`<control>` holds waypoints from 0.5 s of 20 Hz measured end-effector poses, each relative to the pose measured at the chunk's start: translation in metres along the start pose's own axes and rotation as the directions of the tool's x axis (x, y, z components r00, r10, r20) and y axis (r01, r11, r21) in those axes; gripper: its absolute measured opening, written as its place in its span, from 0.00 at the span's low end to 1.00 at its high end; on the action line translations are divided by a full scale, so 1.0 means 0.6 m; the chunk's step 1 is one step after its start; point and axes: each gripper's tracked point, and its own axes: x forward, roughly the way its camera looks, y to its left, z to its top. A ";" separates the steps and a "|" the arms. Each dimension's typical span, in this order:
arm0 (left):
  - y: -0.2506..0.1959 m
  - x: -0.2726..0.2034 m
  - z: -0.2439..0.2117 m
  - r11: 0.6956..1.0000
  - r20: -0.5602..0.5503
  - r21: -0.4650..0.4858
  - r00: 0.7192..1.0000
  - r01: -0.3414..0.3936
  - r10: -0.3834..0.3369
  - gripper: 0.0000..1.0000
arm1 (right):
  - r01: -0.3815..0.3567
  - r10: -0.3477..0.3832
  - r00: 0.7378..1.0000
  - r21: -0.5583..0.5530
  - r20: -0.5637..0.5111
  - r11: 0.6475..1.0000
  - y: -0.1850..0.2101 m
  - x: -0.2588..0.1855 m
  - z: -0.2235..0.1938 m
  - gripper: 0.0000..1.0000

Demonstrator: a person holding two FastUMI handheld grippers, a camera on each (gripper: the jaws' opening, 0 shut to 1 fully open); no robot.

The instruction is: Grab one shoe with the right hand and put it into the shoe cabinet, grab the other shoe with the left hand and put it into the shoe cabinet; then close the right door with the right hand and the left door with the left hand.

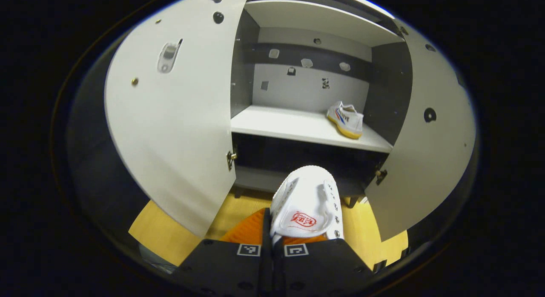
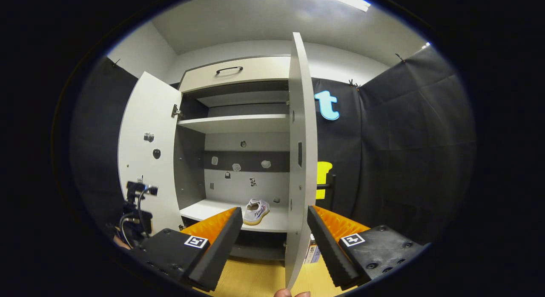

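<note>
The left hand-held gripper has its fingers pressed together on a white shoe, which it holds in front of the open shoe cabinet, below the cabinet's middle shelf. The other shoe already lies on that shelf, at its right end. The right hand-held gripper has its fingers wide apart and holds nothing; the edge of the cabinet's right door stands between them. The left door is open too.
</note>
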 end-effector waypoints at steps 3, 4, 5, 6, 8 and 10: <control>-0.009 0.021 0.082 0.999 0.063 -0.019 0.997 -0.030 0.031 0.05 | 0.014 -0.014 1.000 0.005 -0.012 1.000 -0.022 -0.009 -0.010 0.97; -0.012 0.030 0.104 0.999 0.075 -0.033 0.996 -0.039 0.042 0.06 | 0.021 -0.020 1.000 0.007 -0.016 1.000 -0.031 -0.013 -0.012 0.97; -0.013 0.041 0.128 0.998 0.088 -0.045 0.995 -0.048 0.052 0.06 | 0.026 -0.025 0.999 0.010 -0.023 1.000 -0.039 -0.016 -0.014 0.97; -0.014 0.055 0.151 0.997 0.101 -0.047 0.993 -0.059 0.064 0.06 | 0.034 -0.034 0.999 0.013 -0.029 0.999 -0.048 -0.020 -0.019 0.97; -0.014 0.090 0.193 0.995 0.114 -0.047 0.989 -0.086 0.091 0.05 | 0.052 -0.051 0.998 0.014 -0.040 0.999 -0.069 -0.025 -0.025 0.97; -0.018 0.127 0.226 0.993 0.115 -0.054 0.988 -0.101 0.107 0.05 | 0.067 -0.066 0.996 0.015 -0.053 0.998 -0.086 -0.025 -0.033 0.97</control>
